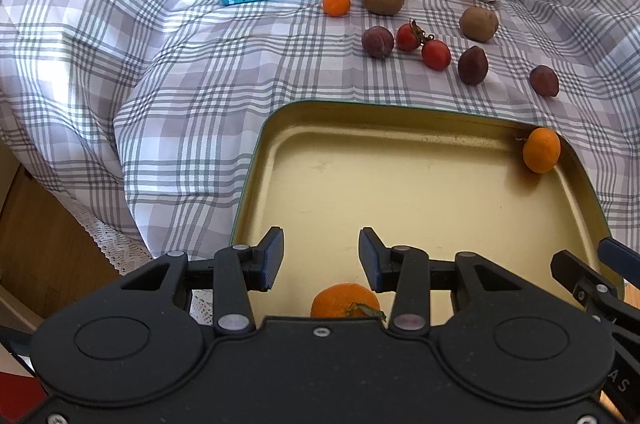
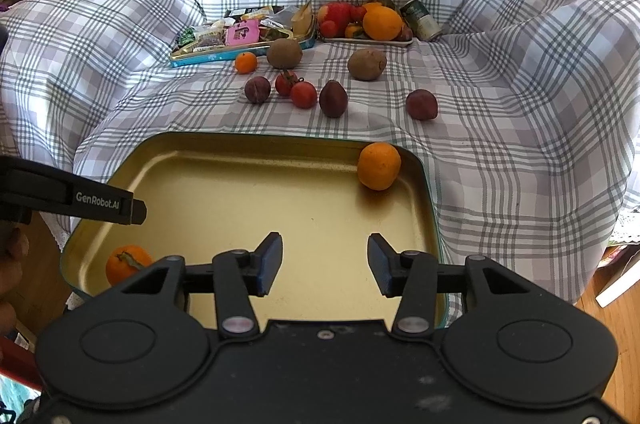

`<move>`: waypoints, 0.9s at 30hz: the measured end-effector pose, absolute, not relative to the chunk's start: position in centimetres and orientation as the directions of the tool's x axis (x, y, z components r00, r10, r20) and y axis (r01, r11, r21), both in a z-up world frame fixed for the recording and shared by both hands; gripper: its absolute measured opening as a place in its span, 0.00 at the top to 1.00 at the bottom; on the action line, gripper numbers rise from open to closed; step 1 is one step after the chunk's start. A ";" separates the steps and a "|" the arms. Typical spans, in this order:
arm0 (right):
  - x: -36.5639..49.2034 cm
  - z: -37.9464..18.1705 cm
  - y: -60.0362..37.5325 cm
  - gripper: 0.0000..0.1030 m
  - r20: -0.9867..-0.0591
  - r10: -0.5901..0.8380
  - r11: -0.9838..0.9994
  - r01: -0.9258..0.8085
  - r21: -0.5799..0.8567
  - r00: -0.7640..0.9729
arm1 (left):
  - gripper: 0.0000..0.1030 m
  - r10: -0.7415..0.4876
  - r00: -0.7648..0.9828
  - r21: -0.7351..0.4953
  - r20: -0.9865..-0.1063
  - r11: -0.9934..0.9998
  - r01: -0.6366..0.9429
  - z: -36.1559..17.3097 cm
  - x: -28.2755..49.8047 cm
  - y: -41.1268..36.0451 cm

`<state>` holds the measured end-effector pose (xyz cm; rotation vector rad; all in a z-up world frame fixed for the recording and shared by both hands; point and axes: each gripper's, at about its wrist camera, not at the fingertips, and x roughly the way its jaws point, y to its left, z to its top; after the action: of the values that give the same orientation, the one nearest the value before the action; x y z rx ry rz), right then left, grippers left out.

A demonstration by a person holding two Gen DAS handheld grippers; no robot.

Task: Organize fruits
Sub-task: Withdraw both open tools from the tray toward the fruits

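Observation:
A gold tin tray [image 1: 400, 127] [image 2: 248, 143] lies on the checked cloth, and both grippers hover over its near half. My left gripper [image 1: 320, 256] is open; a mandarin [image 1: 344, 300] with a green stalk rests on the tray floor just under its fingers, apart from the pads. My right gripper [image 2: 325, 260] is open with nothing between its fingers. The same mandarin [image 2: 126, 264] shows at the tray's near left corner. A second mandarin [image 1: 541, 149] [image 2: 379, 165] sits in the far right corner.
Beyond the tray, loose on the cloth, lie a small mandarin [image 2: 245, 62], two kiwis [image 2: 284, 53], two tomatoes [image 2: 303, 94] and three plums [image 2: 333, 98]. At the back stand a snack tin [image 2: 208, 57], a fruit plate [image 2: 372, 41] and a can [image 2: 424, 21].

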<state>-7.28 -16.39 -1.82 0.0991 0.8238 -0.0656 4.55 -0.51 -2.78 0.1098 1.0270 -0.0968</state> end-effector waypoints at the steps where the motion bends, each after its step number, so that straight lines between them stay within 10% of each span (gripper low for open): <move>1: -7.1 -1.9 -16.4 0.52 -0.737 -0.021 0.993 0.100 0.063 0.675 | 0.51 -0.030 0.511 0.043 -0.859 0.990 0.132 -2.8 4.7 -0.5; 27: -0.9 -2.2 -19.3 0.52 -0.771 -0.075 0.980 0.190 0.060 0.633 | 0.51 -0.051 0.511 0.057 -0.858 0.980 0.193 -3.4 11.2 -2.3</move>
<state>-0.91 -19.28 -2.23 0.1407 0.8735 -0.1524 11.19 -2.29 -3.39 0.1521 1.0245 -0.1477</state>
